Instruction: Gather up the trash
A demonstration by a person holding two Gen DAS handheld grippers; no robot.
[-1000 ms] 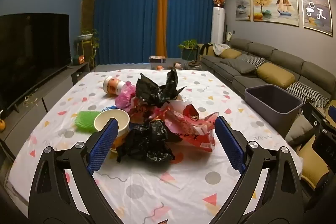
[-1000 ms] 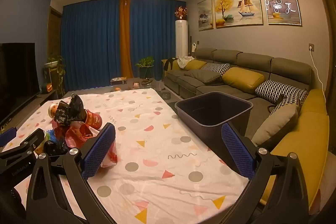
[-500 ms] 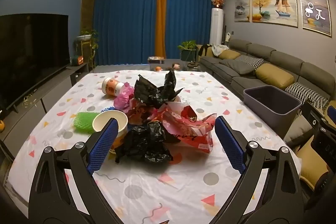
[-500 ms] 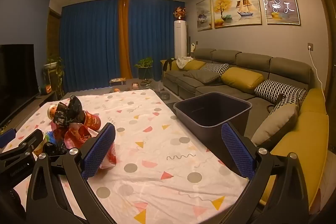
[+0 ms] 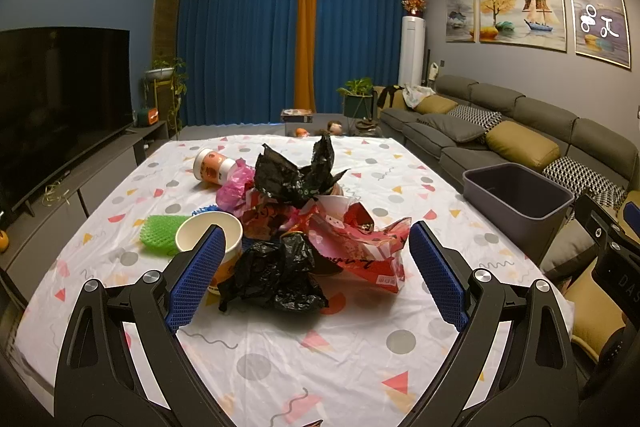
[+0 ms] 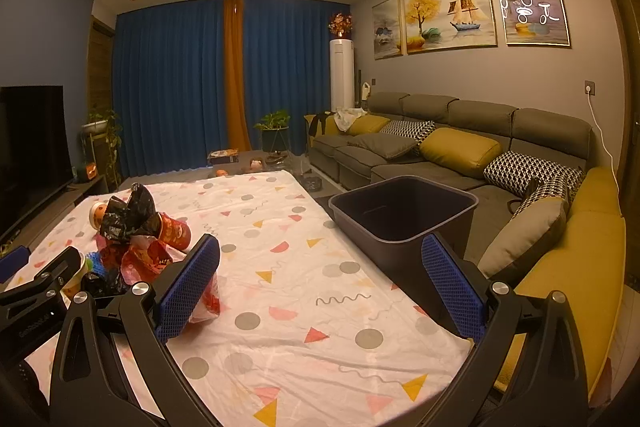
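At 12 o'clock: trash pile [image 5: 304, 223] untouched | bin [image 6: 404, 215] seemingly empty | left gripper [image 5: 316, 279], right gripper [image 6: 320, 287] wide apart, holding nothing

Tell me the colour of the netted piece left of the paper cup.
Bright green; the foam net shows best in the left wrist view, lying beside the paper cup.

Crinkled glossy black plastic bags [image 5: 280, 273] and shiny red foil wrappers [image 5: 356, 247] lie beside a matt paper cup [image 5: 210, 239] on the cloth-covered surface [image 5: 320, 347]; a smooth grey plastic bin [image 6: 404, 213] stands nearby.
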